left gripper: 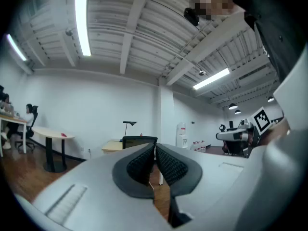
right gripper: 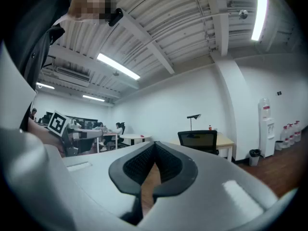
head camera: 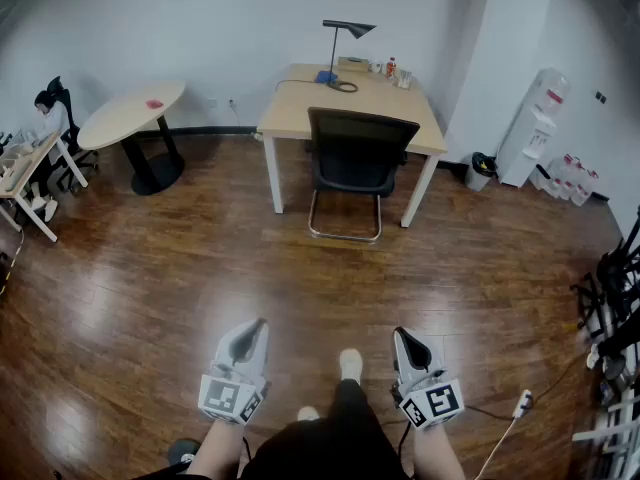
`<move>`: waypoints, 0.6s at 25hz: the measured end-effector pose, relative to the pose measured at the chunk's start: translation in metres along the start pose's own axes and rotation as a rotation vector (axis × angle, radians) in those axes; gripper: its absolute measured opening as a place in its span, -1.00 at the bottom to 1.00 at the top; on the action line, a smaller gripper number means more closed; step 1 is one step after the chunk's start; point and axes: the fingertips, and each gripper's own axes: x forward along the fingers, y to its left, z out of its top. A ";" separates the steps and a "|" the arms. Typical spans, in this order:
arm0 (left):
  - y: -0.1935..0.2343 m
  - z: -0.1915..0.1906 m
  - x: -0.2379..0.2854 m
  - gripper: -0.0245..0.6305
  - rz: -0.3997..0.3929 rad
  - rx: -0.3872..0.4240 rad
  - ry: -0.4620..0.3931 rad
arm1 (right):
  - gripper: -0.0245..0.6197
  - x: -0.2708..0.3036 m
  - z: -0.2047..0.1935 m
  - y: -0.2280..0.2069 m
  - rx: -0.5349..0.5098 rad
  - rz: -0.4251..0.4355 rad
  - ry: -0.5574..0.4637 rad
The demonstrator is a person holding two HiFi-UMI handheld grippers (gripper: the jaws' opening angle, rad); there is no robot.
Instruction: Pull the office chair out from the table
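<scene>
A black office chair with a chrome sled base stands tucked under the front of a light wooden table across the room. Its backrest also shows far off in the left gripper view and in the right gripper view. My left gripper and right gripper are held level near my body, well short of the chair. Both are shut, tips touching, with nothing between them.
On the table stand a black desk lamp and small bottles. A round-ended side table is at left, a water dispenser and bin at right. A person sits at far left. A cable and plug lie by my right foot.
</scene>
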 end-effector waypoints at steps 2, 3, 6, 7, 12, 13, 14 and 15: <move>0.000 -0.004 0.006 -0.89 0.014 -0.064 0.018 | -0.88 0.000 -0.008 -0.012 0.024 -0.015 0.039; 0.001 -0.006 0.009 -0.89 0.023 -0.080 0.025 | -0.88 0.001 -0.011 -0.017 0.033 -0.021 0.053; 0.007 -0.010 0.020 -0.89 0.020 -0.083 0.040 | -0.88 0.014 -0.016 -0.026 0.040 -0.024 0.059; 0.010 -0.011 0.026 -0.89 0.022 -0.076 0.039 | -0.88 0.021 -0.016 -0.030 0.037 -0.023 0.056; 0.021 -0.015 0.065 -0.89 0.036 -0.071 0.038 | -0.88 0.053 -0.015 -0.061 0.042 -0.004 0.052; 0.023 -0.015 0.076 -0.89 0.041 -0.068 0.042 | -0.88 0.059 -0.013 -0.070 0.042 -0.005 0.048; 0.024 -0.015 0.088 -0.89 0.043 -0.064 0.045 | -0.88 0.066 -0.010 -0.080 0.045 -0.008 0.039; 0.025 -0.013 0.101 -0.89 0.042 -0.061 0.044 | -0.88 0.074 -0.006 -0.092 0.052 -0.014 0.027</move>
